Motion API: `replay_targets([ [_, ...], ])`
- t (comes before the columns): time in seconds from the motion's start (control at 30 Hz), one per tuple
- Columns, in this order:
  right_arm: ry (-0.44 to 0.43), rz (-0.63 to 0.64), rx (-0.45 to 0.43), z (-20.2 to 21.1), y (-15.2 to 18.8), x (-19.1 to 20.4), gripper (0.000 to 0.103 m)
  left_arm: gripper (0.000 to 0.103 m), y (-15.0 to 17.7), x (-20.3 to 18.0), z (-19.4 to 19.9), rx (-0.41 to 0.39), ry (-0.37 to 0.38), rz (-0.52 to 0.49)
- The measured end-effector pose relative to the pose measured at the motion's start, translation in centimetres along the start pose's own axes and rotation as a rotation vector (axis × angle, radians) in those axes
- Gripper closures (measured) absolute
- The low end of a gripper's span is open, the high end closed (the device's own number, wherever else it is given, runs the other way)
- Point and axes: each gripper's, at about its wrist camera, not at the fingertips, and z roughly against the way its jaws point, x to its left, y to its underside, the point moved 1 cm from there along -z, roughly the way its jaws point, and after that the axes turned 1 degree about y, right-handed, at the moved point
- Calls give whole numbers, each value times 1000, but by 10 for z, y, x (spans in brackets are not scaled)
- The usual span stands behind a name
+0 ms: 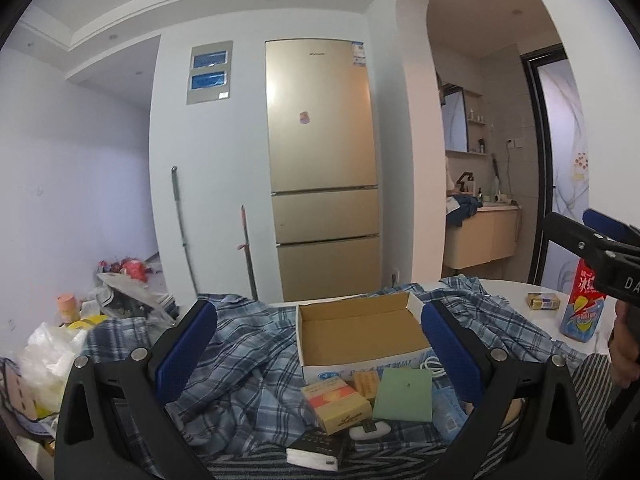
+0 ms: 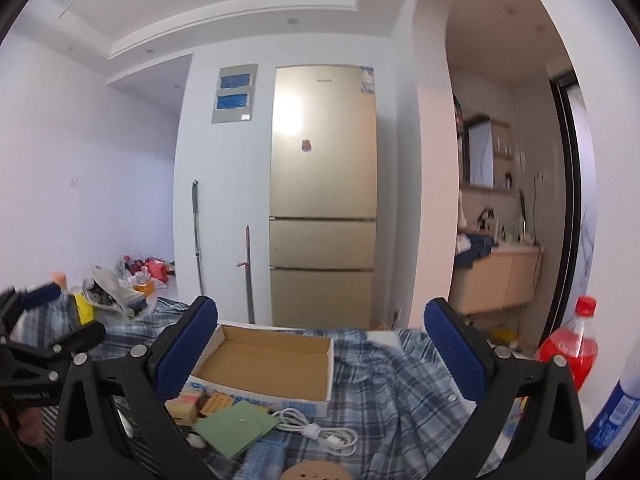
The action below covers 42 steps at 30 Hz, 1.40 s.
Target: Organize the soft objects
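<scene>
left gripper (image 1: 318, 354) jaws wide, empty | right gripper (image 2: 320, 354) same | 1 plaid cloth (image 1: 248, 356) | 1 box (image 1: 360, 332)

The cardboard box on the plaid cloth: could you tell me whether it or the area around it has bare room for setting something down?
The cardboard box is empty inside, the roomiest spot. Plaid cloth to its right, toward the red bottle, lies bare but rumpled. In front it is crowded: green envelope, white cable and small cartons.
</scene>
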Motion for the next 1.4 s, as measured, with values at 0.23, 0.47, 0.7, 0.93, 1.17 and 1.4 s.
replay_targets([
  [0.23,-16,13,61,0,5,2,0,0,-4,8,11,38,5,-8],
  [0.47,-32,23,127,-4,13,0,0,10,20,25,-17,224,67,23],
  [0.7,-19,52,200,-18,37,0,5,24,51,29,-53,405,136,27],
  [0.93,-29,61,297,-41,61,3,10,24,79,14,-84,546,138,-122],
  [1.17,-39,82,339,-51,80,6,13,29,99,12,-102,627,202,-125],
  [1.4,-43,70,352,-54,84,2,13,29,115,7,-111,706,225,-201],
])
